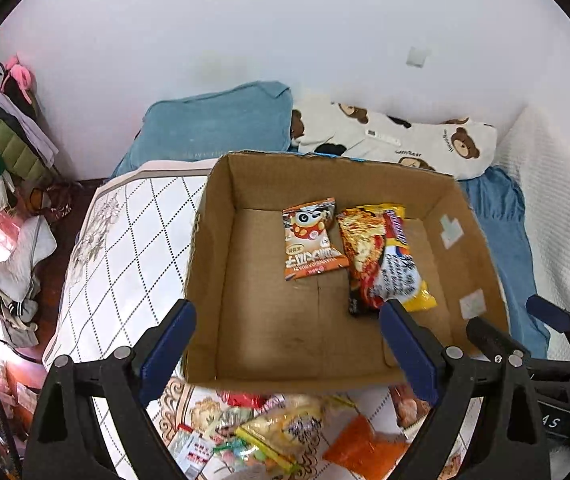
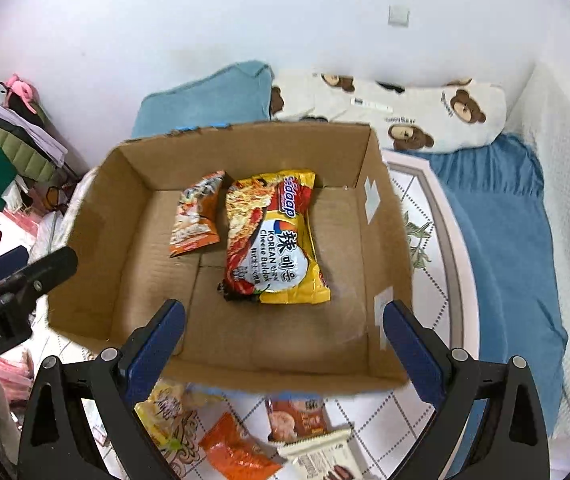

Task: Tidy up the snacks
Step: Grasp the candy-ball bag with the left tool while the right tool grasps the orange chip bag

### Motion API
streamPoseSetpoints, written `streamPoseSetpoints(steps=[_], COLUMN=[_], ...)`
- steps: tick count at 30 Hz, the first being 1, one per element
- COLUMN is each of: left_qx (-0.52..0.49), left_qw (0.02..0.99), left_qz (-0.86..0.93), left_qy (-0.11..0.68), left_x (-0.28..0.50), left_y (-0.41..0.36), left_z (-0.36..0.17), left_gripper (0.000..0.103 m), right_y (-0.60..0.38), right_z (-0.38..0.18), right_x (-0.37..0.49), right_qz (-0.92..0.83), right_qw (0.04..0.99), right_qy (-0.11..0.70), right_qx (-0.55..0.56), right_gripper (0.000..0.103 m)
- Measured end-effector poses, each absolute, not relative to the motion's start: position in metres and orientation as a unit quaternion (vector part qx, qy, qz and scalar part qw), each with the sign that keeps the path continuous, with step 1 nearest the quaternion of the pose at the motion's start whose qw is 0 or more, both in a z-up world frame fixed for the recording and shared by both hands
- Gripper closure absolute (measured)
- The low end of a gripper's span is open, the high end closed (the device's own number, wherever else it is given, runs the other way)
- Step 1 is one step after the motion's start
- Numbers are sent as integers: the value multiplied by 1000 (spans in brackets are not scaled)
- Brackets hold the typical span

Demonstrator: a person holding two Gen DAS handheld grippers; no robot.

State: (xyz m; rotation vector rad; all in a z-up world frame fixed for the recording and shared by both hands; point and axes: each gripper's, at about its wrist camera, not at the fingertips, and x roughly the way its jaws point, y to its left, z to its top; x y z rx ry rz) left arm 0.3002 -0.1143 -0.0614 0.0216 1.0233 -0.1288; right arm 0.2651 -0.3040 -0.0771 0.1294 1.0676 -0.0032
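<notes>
Several light, crinkly, slippery snack packets (image 2: 241,450) lie just below the spread, empty right gripper (image 2: 285,344) and equally spread left gripper (image 1: 287,346), best pinched at a flat sealed edge.

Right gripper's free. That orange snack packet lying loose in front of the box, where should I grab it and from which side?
Come straight down with the right gripper and pinch the orange packet across its narrow width near the middle. It lies flat on the quilt, so no edge stands up to catch. The yellow bag and brown packet crowd it, so probably keep the fingers off those sides.
</notes>
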Motion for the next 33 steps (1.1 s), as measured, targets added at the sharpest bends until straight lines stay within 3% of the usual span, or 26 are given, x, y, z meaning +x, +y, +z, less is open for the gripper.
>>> streamPoseSetpoints(steps=[8,14,24,29,33], left_qx=[-3,-1,116,46,-5], left_qw=[878,871,770,725,710], left_qz=[-72,-66,-56,-40,-17], left_qy=[473,486,624,686,704], left_x=[260,235,204,207,212], left_y=[-107,-94,-86,-73,-75], left_z=[-44,-56,-198,-252,-281], left_gripper=[9,9,9,9,9], right_y=[-295,-296,-308,-322,-294], right_z=[-41,-48,-154,-187,-196], right_x=[212,183,139,131,135], right_qz=[7,19,5,-8,35], right_qw=[878,867,799,780,792], right_qy=[473,485,587,604,599], right_qx=[73,113,133,161,110], right_gripper=[2,2,2,2,3])
